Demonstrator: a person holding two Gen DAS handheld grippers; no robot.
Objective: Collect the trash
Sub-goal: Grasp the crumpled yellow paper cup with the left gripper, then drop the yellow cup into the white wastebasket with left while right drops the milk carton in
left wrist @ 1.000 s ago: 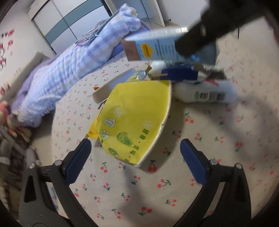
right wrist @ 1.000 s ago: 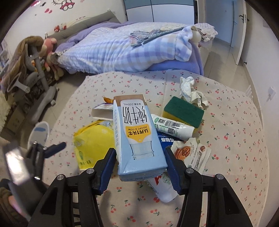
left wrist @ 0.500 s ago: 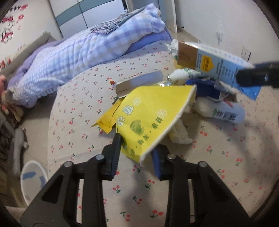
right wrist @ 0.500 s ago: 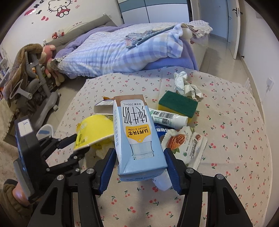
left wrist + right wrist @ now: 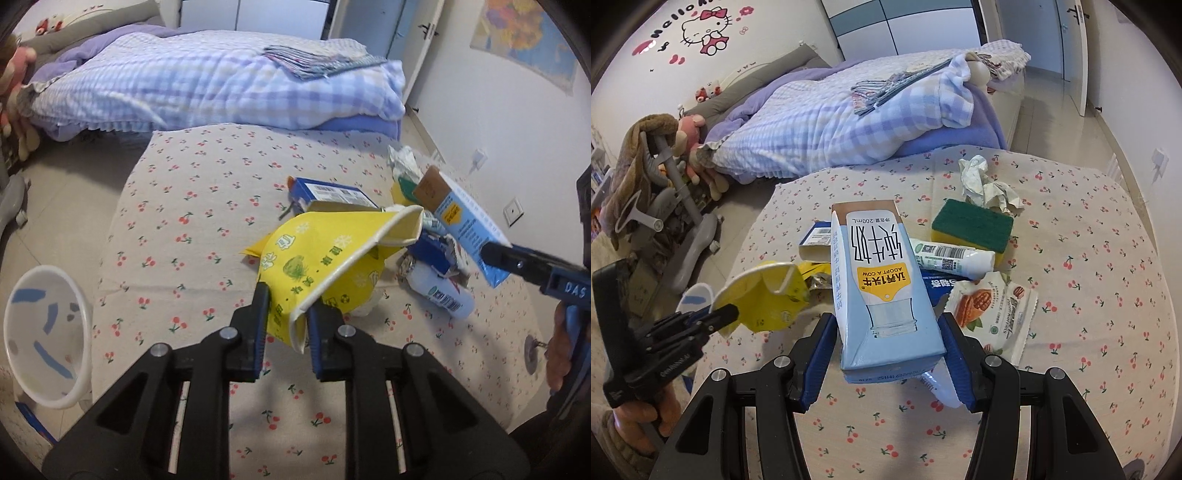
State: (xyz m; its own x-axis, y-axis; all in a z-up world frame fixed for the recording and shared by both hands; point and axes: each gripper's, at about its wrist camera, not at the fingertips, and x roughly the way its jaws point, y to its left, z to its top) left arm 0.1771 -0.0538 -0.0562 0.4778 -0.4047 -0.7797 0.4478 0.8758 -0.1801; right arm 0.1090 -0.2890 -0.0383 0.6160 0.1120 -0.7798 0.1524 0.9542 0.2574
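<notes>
My left gripper (image 5: pixel 286 321) is shut on the rim of a squashed yellow paper cup (image 5: pixel 325 262) and holds it above the cherry-print table (image 5: pixel 192 229); the cup also shows in the right wrist view (image 5: pixel 764 295). My right gripper (image 5: pixel 888 347) is shut on a light blue milk carton (image 5: pixel 882 288), lifted over the table; the carton also shows in the left wrist view (image 5: pixel 461 221). On the table lie a white bottle (image 5: pixel 951 254), a green-and-yellow sponge (image 5: pixel 973 225), a crumpled tissue (image 5: pixel 982 182), a nut snack wrapper (image 5: pixel 990 310) and a blue box (image 5: pixel 328 194).
A white bin (image 5: pixel 44 336) with blue scraps inside stands on the floor left of the table. A bed with a checked quilt (image 5: pixel 207 81) lies behind. A grey chair with plush toys (image 5: pixel 661 177) stands at the left.
My left gripper has shut on the yellow cup's rim and lifted it off the table. The right gripper keeps holding the milk carton raised.
</notes>
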